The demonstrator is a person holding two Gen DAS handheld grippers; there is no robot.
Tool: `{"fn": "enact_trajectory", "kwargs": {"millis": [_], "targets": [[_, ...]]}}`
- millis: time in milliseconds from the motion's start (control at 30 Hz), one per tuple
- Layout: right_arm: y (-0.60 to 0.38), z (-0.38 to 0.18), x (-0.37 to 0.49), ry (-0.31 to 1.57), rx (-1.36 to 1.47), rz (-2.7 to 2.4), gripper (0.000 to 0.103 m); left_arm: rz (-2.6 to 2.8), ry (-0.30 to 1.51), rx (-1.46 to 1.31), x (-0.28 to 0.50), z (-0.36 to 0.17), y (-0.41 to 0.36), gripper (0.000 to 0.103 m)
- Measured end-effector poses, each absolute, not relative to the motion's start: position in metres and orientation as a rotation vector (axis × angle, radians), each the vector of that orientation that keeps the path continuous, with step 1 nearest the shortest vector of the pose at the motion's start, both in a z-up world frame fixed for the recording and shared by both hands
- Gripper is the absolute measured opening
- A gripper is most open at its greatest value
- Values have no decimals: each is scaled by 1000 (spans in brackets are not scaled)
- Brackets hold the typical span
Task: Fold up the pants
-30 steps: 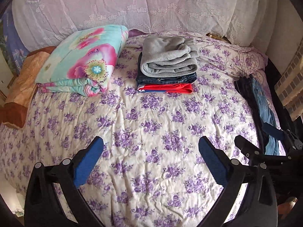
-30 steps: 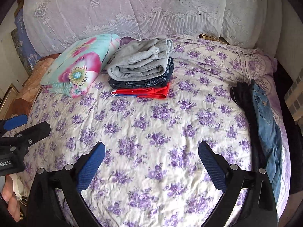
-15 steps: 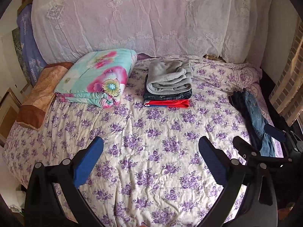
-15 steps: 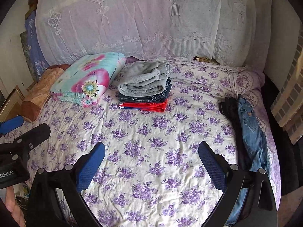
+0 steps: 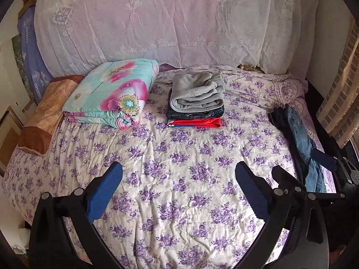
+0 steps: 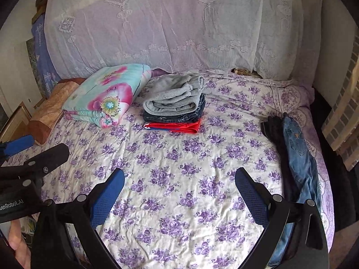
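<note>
Wide bed under a cream bedspread printed with purple flowers (image 5: 179, 157), seen from the foot; white lace cloth (image 5: 175, 22) draped over the headboard at 12 o'clock.

Left gripper (image 5: 178, 178), black frame with blue pads, jaws released and spread wide, holding nothing, hovering over bare bedspread at 6 o'clock; right gripper (image 6: 179, 179), same build, likewise spread wide and empty, over the foot of the bed. In the left wrist view, right gripper visible at 4 o'clock, near the unfolded garments; in the right wrist view, left gripper at 9 o'clock, with part of a hand (image 6: 19, 244) below it at 7 o'clock.

Light blue denim jeans (image 6: 298, 157), unfolded, lying lengthwise along the bed's edge at 3 o'clock, touching dark black pants (image 6: 273, 132) stretched beside them on their inner side.

Stack of folded clothes near 12 o'clock, well apart from both grippers: grey fleece sweatpants (image 5: 197, 94) on top, dark blue denim jeans (image 5: 195, 113) in the middle, red shorts with a blue stripe (image 5: 195, 122) at the bottom.

Folded turquoise quilt with pink flowers (image 5: 112, 94) at 10 o'clock, just beside the stack; orange-brown pillow (image 5: 42, 116) at 9 o'clock, touching the quilt.
</note>
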State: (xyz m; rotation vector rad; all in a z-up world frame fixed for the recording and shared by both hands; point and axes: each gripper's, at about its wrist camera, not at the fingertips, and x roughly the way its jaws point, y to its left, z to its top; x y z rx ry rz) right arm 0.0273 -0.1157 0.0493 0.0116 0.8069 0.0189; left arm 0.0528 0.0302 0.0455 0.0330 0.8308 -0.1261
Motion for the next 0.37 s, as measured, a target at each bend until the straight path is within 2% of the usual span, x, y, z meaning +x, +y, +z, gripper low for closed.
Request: {"fn": "enact_trajectory", "kwargs": {"millis": [367], "targets": [[-114,50,28,812,12,21,99,-124,866,14,63,39,35,98]]}}
